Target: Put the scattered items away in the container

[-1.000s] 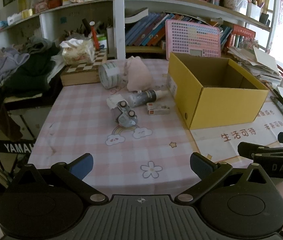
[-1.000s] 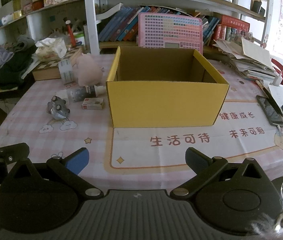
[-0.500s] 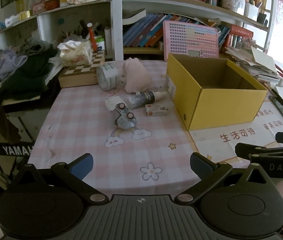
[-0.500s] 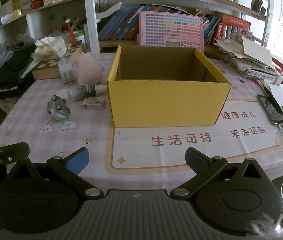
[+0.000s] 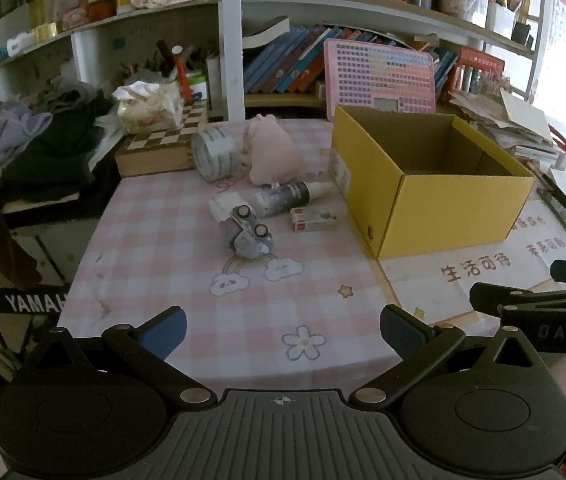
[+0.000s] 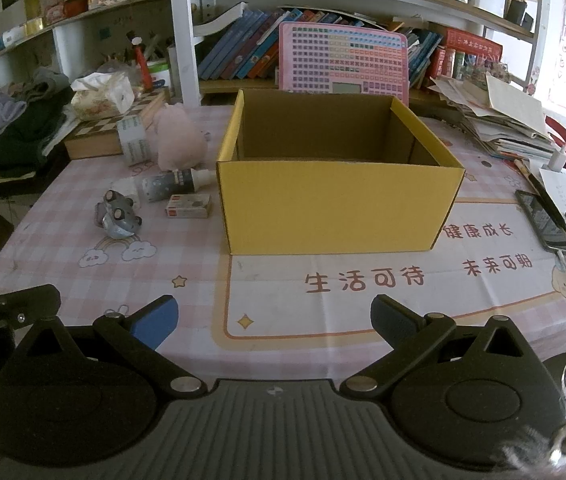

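Left to right: a clothes pile [image 5: 39, 136] and chessboard box [image 5: 163, 142] border the pink checked tablecloth [image 5: 171, 264]. The scattered items lie grouped on it: tape roll [image 5: 215, 152], plush toy [image 5: 267, 152], toy car [image 5: 249, 232], bottle [image 5: 283, 198], small carton [image 5: 315, 218]. Just beside them stands the open yellow box [image 6: 339, 204]. Phones [image 6: 563, 224] lie at far right; bookshelves [image 6: 323, 52] stand behind. Left gripper [image 5: 283, 326] and right gripper [image 6: 275, 318] hover near the table edge, jaws wide, holding nothing.

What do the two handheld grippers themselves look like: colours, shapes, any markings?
The left gripper and right gripper look alike: a black ribbed body, two round black discs, angular black linkage arms with silver rivets, and blue finger pads. White letters "DAS" mark the right one's side.
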The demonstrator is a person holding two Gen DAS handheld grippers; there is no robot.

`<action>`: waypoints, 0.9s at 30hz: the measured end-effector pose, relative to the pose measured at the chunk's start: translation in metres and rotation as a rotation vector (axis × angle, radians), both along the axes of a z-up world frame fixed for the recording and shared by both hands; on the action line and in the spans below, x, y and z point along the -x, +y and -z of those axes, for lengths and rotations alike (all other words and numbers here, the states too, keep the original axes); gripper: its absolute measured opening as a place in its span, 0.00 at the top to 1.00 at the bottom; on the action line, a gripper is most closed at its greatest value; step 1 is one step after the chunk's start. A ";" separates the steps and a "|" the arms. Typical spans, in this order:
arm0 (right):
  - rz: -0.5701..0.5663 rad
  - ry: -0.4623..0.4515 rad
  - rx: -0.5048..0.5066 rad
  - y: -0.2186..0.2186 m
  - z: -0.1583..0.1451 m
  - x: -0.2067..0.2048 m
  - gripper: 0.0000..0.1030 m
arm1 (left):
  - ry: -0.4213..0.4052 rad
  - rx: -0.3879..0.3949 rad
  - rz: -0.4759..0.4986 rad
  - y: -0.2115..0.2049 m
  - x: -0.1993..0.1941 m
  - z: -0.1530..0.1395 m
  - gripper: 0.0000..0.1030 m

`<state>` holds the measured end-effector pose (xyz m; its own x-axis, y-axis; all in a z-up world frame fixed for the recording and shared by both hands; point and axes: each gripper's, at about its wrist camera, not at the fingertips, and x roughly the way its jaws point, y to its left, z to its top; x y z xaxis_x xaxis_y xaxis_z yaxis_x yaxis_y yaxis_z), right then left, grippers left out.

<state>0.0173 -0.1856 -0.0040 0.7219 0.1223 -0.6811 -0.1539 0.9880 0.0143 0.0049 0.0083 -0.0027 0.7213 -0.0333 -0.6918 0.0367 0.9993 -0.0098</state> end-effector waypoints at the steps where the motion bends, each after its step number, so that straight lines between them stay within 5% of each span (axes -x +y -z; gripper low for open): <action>1: -0.001 0.000 0.000 0.000 0.000 0.000 0.00 | 0.000 -0.002 0.001 0.000 0.000 0.000 0.00; 27: -0.046 -0.018 0.002 0.028 -0.001 0.003 0.00 | -0.013 0.007 0.003 0.024 0.002 0.000 0.00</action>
<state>0.0143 -0.1578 -0.0033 0.7274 0.1546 -0.6686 -0.1998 0.9798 0.0091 0.0025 0.0324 -0.0025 0.7302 -0.0399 -0.6820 0.0398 0.9991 -0.0158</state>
